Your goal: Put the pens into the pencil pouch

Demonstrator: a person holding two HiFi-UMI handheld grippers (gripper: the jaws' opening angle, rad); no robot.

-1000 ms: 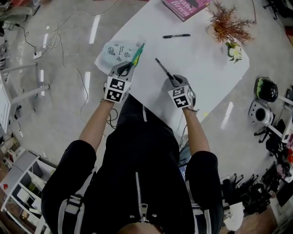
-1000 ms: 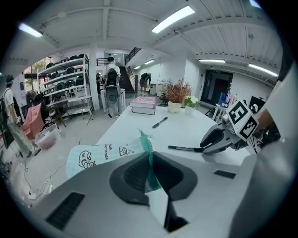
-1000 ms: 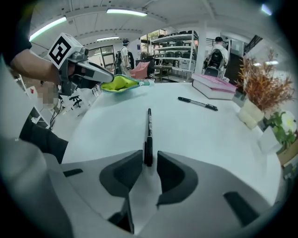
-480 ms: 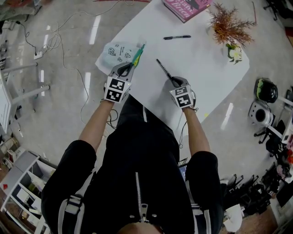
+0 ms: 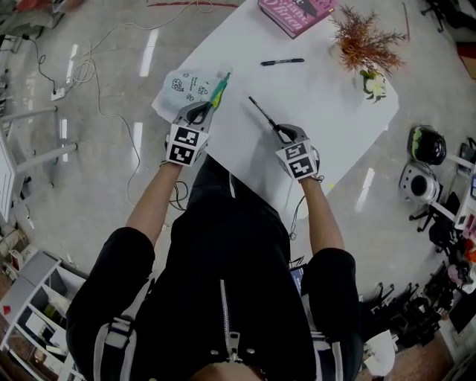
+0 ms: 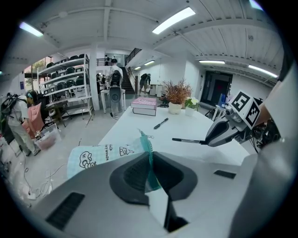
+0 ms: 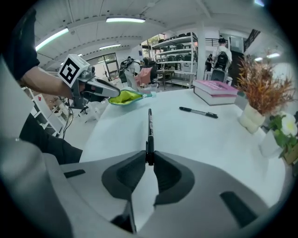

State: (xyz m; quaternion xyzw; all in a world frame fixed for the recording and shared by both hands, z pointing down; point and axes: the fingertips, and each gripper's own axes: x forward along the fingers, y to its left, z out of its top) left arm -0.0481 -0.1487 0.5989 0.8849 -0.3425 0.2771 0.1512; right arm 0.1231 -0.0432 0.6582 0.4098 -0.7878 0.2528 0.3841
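Note:
A pale pencil pouch (image 5: pixel 190 83) with cartoon prints and a green zipper edge lies at the white table's left corner. My left gripper (image 5: pixel 206 110) is shut on its green edge (image 6: pixel 148 153), holding that side up. My right gripper (image 5: pixel 280 132) is shut on the end of a black pen (image 5: pixel 263 114), which sticks out ahead of the jaws, lifted off the table (image 7: pixel 149 128). A second black pen (image 5: pixel 282 62) lies on the table farther back (image 7: pixel 199 112).
A pink book (image 5: pixel 294 12) lies at the table's far edge. A dried plant in a pot (image 5: pixel 366 46) and a small white flower pot (image 5: pixel 374 83) stand at the far right. Cables trail on the floor at the left (image 5: pixel 89 71).
My right gripper has closed on the black pen and lifted it a little off the table. The left gripper and the pouch have not moved.

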